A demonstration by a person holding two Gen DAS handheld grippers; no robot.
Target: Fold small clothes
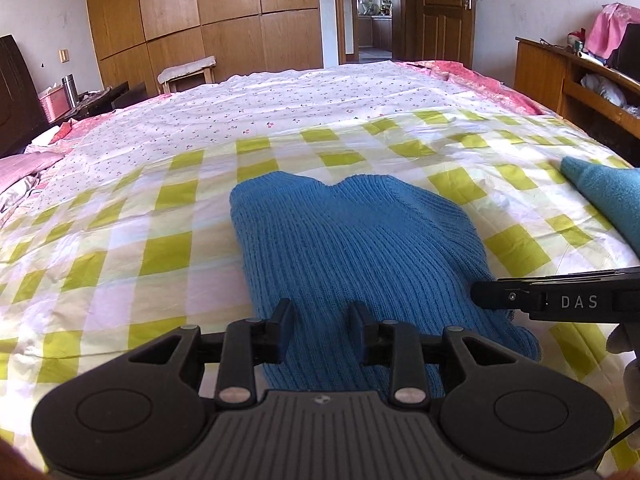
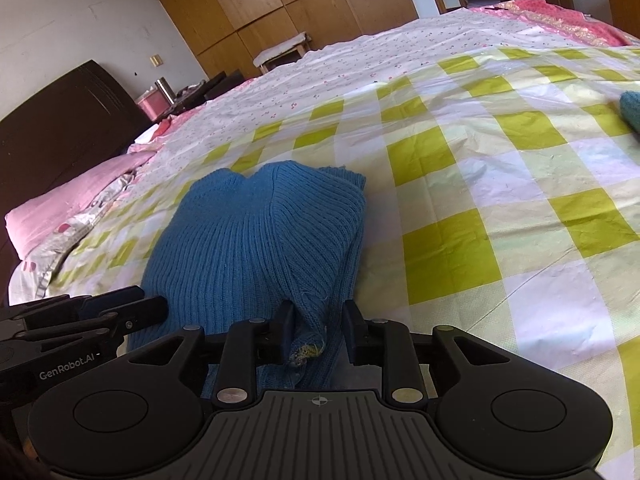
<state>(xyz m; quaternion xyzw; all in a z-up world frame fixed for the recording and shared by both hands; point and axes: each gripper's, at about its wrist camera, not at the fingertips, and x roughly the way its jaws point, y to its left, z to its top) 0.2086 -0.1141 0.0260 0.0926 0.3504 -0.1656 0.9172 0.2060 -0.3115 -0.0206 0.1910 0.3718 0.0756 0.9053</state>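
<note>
A blue ribbed knit sweater (image 1: 352, 240) lies folded on the green-and-white checked sheet (image 1: 140, 248) of a bed. My left gripper (image 1: 322, 328) hovers at the sweater's near edge, open, with flat knit showing between its fingers and neither pad pressing on it. My right gripper (image 2: 318, 324) is shut on a bunched corner of the sweater (image 2: 256, 240), whose frayed yellowish hem pokes out between the jaws. A ridge of knit runs from that corner up across the garment. Each gripper shows in the other's view: the right gripper (image 1: 480, 292) at the sweater's right edge, the left gripper (image 2: 148, 300) at its left edge.
A teal cloth (image 1: 608, 196) lies on the sheet to the right, also seen as the teal cloth (image 2: 632, 112) at the frame edge. A floral sheet (image 1: 280, 100) covers the far half of the bed. Pink bedding (image 2: 60, 208) sits at the left, a wooden shelf (image 1: 560, 76) at the right.
</note>
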